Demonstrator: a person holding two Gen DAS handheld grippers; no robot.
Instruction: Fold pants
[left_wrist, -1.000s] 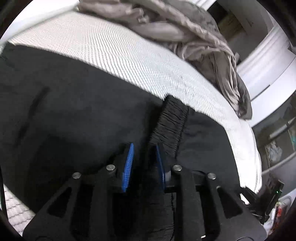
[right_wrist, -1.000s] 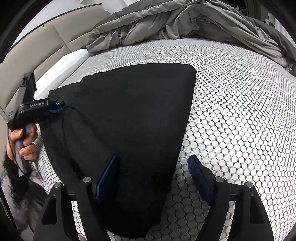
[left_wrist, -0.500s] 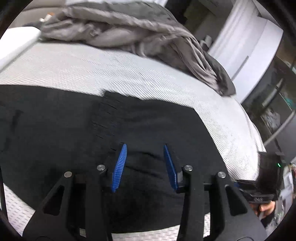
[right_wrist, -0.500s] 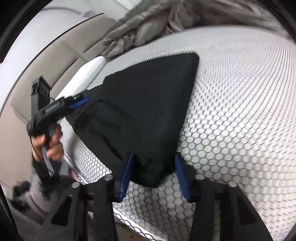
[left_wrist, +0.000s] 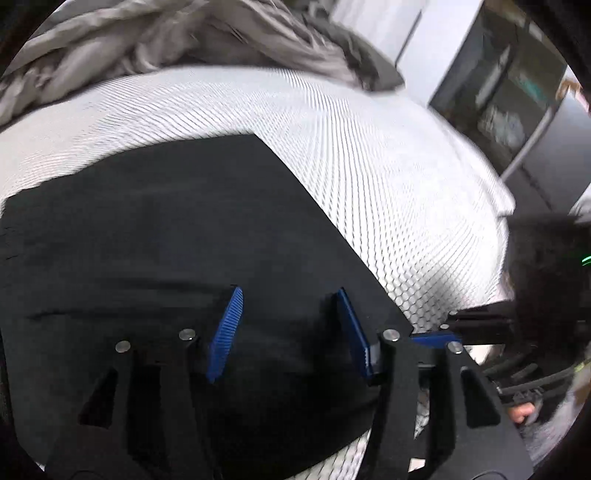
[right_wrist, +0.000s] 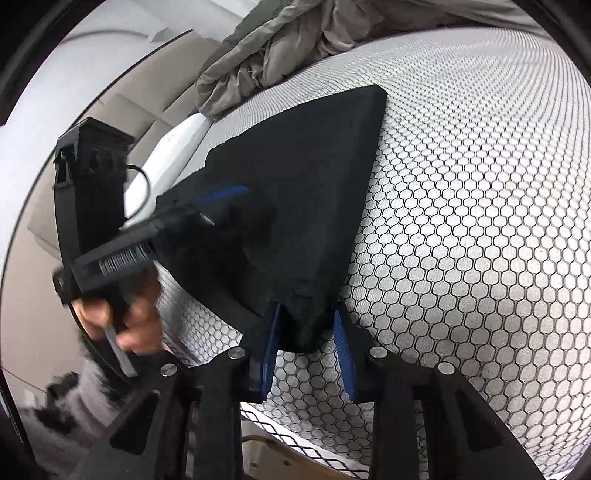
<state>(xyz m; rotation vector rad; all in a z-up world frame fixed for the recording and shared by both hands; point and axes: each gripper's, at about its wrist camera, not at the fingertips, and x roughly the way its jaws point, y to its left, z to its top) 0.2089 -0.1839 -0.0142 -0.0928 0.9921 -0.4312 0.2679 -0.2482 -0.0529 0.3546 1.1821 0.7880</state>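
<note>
The black pants (left_wrist: 177, 236) lie folded flat on the white honeycomb-patterned mattress (left_wrist: 369, 162). My left gripper (left_wrist: 288, 314) is open just above the near part of the pants, holding nothing. In the right wrist view the pants (right_wrist: 306, 192) form a wedge with its near corner between the blue pads of my right gripper (right_wrist: 304, 332). The jaws stand partly open around that corner, not clamped. The left gripper (right_wrist: 221, 192) shows over the pants' left edge, held by a hand.
A crumpled grey duvet (left_wrist: 184, 40) is heaped at the far side of the bed, also in the right wrist view (right_wrist: 295, 44). A beige headboard (right_wrist: 110, 122) is at left. Dark shelving (left_wrist: 509, 99) stands beyond the bed's right edge.
My left gripper let go of the waistband and opened wider, swinging right. My right gripper's jaws narrowed around the near corner of the pants and moved closer to the bed's edge.
</note>
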